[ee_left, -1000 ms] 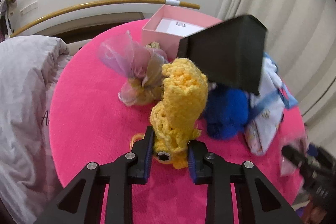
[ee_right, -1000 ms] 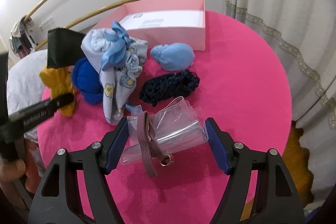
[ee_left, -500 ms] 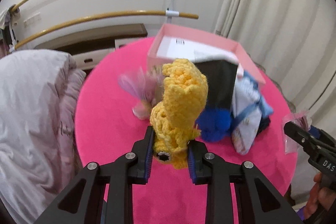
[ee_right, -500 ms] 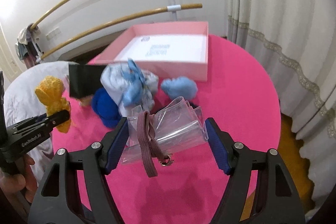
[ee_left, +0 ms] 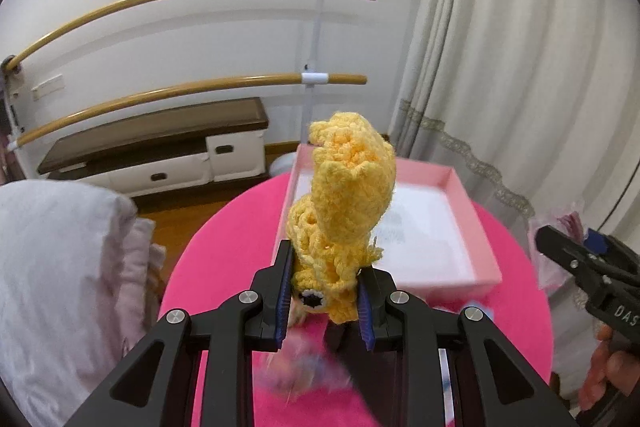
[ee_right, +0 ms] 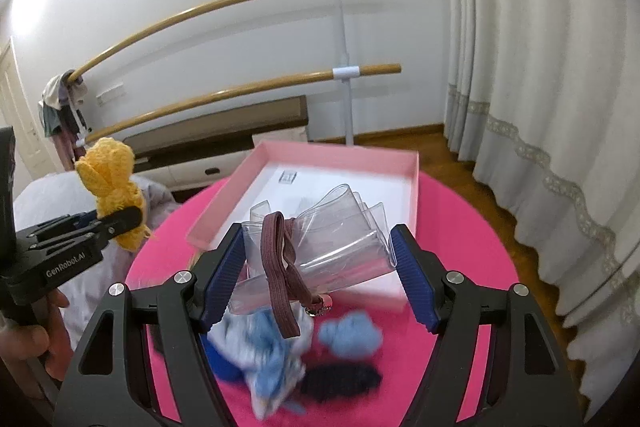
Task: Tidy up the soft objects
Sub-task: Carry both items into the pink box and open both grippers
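A: What was the left gripper (ee_left: 323,301) holding?

B: A yellow crocheted toy (ee_left: 345,211), knobbly and thick-stitched, with a round black-and-white eye near the bottom. The jaws were narrow and clamped on its lower end, so it stood up above the round desk (ee_left: 224,251), which had a bright pink, smooth cover. From the right wrist view the same toy (ee_right: 110,187) showed at the far left, pinched in the black fingers.

A: And the right gripper (ee_right: 318,275)?

B: Its jaws stood fairly wide, pressed against both ends of a clear, glossy plastic pouch (ee_right: 320,239), creased into folds. A brown elastic strap (ee_right: 282,267) with a small metal clasp hung across the pouch.

A: Where was the box?

B: The shallow pink box (ee_right: 336,163), rectangular with a white bottom, sat on the far part of the desk, beyond both grippers. Nearer, below the pouch, lay blurred soft things: a pale blue bundle (ee_right: 352,337), a dark knitted piece (ee_right: 340,381), and a blue-and-white cloth (ee_right: 272,359).
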Available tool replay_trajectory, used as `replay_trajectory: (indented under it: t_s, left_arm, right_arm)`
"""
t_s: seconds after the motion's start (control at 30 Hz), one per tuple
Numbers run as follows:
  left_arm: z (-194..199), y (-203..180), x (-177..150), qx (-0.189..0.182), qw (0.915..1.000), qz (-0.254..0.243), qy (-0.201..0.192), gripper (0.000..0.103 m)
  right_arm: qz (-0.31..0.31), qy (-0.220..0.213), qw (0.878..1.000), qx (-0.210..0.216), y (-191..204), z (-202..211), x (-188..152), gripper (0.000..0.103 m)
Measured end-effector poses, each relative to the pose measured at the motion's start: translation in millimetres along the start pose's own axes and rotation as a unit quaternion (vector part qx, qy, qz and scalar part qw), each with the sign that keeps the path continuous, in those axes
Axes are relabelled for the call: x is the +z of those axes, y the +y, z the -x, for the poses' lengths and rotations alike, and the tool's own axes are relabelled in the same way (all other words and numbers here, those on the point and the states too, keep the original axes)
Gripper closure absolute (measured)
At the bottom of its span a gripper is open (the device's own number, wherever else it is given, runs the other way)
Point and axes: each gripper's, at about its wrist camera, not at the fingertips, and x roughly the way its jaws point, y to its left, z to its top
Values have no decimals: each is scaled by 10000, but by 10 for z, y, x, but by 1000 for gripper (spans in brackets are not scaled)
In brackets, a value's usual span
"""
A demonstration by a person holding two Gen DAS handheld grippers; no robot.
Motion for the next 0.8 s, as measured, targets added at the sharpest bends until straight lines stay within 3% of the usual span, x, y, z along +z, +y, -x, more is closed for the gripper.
replay_trajectory:
  t_s: [0.17, 0.43, 0.8]
  left_arm:
    - [-285, -162, 382, -5, 9998, -205, 36, 78]
    - [-794, -370, 799, 146, 9988, -433, 155, 77]
    - [-1746, -691, 985, 441, 9946, -603, 722, 74]
  right_arm:
    - [-59, 115, 9999, -33, -106, -413, 369, 33]
    - [-263, 482, 9985, -17, -322, -1111, 682, 33]
    - [-572, 1368, 9888, -158, -634, -2117, 603, 32]
